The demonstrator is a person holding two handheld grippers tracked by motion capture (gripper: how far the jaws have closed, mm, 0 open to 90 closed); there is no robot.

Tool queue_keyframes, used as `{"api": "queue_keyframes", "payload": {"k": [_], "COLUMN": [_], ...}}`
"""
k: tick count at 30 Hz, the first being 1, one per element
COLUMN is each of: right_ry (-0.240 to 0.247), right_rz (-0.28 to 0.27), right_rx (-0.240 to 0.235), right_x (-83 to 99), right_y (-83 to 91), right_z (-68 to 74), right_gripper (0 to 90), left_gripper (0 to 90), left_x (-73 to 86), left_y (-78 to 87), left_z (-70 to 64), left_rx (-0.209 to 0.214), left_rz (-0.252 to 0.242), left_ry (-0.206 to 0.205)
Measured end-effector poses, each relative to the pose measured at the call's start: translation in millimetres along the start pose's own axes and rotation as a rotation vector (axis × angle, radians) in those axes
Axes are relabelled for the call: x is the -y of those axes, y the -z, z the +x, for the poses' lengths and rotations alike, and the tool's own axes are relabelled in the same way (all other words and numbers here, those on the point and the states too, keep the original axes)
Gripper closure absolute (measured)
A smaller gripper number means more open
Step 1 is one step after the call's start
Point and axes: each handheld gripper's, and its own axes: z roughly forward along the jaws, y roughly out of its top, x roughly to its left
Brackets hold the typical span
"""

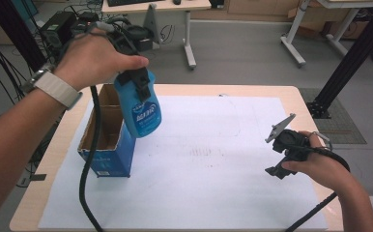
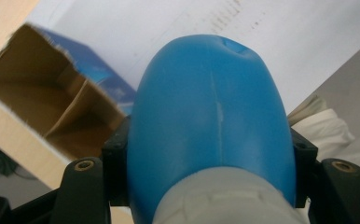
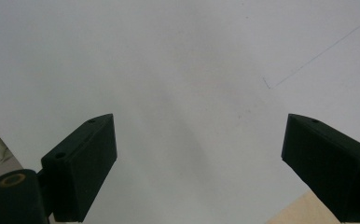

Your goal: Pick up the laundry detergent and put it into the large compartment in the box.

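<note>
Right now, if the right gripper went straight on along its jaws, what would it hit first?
Probably the white sheet on the table: the right gripper, jaws open and empty, points at bare paper.

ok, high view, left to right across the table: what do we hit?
box → bottle in the left hand-held gripper → bare white sheet → right hand-held gripper

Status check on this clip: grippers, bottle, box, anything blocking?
Left gripper shut on blue bottle, held in the air beside the open box. Right gripper open, empty, over the white sheet. Nothing in the way.
</note>
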Motion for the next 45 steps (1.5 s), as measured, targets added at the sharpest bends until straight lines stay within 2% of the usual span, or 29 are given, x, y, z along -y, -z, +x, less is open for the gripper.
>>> {"api": "queue_keyframes", "payload": {"k": [6,10,11,14,19,22,27,32,45], "right_ry": [0.010,0.013,0.012,0.018,0.031,0.038,0.050,0.056,0.051], "right_rz": [-0.014,-0.022,-0.023,-0.026,-0.028,-0.029,-0.035,-0.036,-0.042], "right_rx": [0.003,0.002,0.002,0.000,0.002,0.000,0.000,-0.001,0.001], "right_x": [0.0,0.0,-0.1,-1.3,-3.9,-6.1,-9.2,-10.7,-9.0], "right_y": [1.6,2.4,2.5,2.6,2.7,2.2,1.7,1.6,-1.3], "right_z": [-0.7,-1.2,-1.3,-1.0,-0.5,-0.2,0.1,1.1,0.6], "right_gripper": [9.9,9.9,9.9,9.9,9.9,9.9,9.9,9.9,10.2], "left_gripper": [38.2,38.3,38.2,38.2,38.2,38.1,38.2,38.1,37.9], "left_x": [17.5,29.7,34.2,44.5,56.5,64.7,73.3,78.8,75.8], "left_y": [16.4,21.1,21.8,23.7,18.7,12.0,-5.0,-22.5,-62.2], "left_z": [17.5,29.2,32.4,41.0,51.5,59.7,73.1,82.6,89.9], "left_rx": [-0.018,-0.024,-0.024,-0.027,-0.040,-0.040,-0.043,-0.034,-0.031], "left_rz": [-0.005,-0.011,-0.014,-0.017,-0.010,-0.018,-0.025,-0.034,-0.017], "left_ry": [0.125,0.199,0.234,0.279,0.343,0.390,0.445,0.480,0.477]}}
